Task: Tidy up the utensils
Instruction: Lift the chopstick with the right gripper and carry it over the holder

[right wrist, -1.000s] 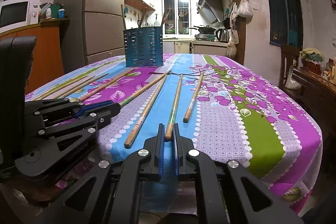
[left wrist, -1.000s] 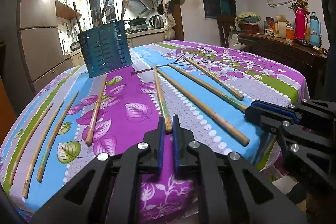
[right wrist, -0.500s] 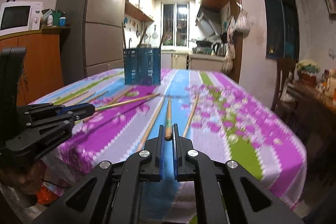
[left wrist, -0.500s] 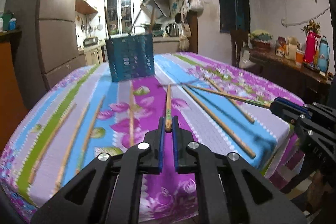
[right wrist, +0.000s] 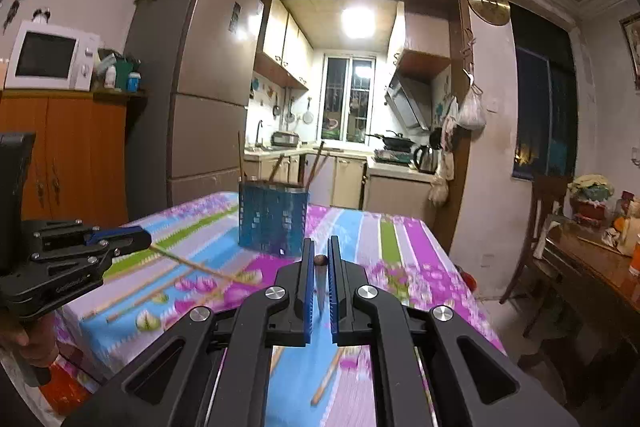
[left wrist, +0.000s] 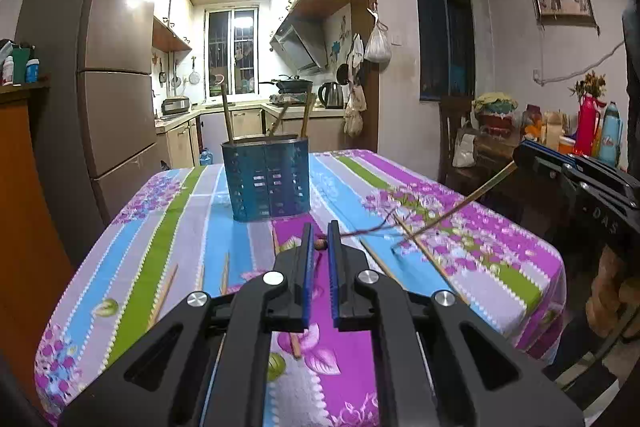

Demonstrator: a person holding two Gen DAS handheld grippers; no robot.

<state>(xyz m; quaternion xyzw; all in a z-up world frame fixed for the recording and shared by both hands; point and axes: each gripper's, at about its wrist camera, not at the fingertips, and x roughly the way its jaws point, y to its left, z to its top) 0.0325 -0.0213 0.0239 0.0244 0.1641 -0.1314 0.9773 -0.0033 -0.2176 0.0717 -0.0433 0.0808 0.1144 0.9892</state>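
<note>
1. Far left of my right-wrist view: a white microwave [right wrist: 52, 55] sits on an orange cabinet [right wrist: 72, 155]. No lettering on it that I can read.
2. Next over, a tall fridge [left wrist: 116, 83]. A small label high on its door is too small to read.
3. My left gripper [left wrist: 319, 241] is clamped on the butt end of one chopstick [left wrist: 320, 245]. From my left-wrist camera I see it end-on between the blue pads. In the right-wrist view the same gripper [right wrist: 146, 239] shows at the left edge, and the stick slants from it down toward the tablecloth [right wrist: 352, 231].
4. Faint embossed lettering runs along that gripper's black body. I cannot make it out.
5. Centre: the blue slotted utensil holder [left wrist: 267, 181] stands upright on the floral, striped tablecloth, toward the far end. A few sticks already stand in it.
6. Loose chopsticks [left wrist: 424, 251] lie flat on the cloth between the holder and me.
7. My right gripper [right wrist: 319, 259] is likewise closed on a second chopstick's end [right wrist: 319, 259].
8. In the left-wrist view my right gripper [left wrist: 518, 157] enters from the right edge, its stick angling down-left. Its body reads "DAS".
9. Far right: a side table with a red flask [left wrist: 588, 125] and a blue flask [left wrist: 610, 131]. The blue one has a label, illegible.
</note>
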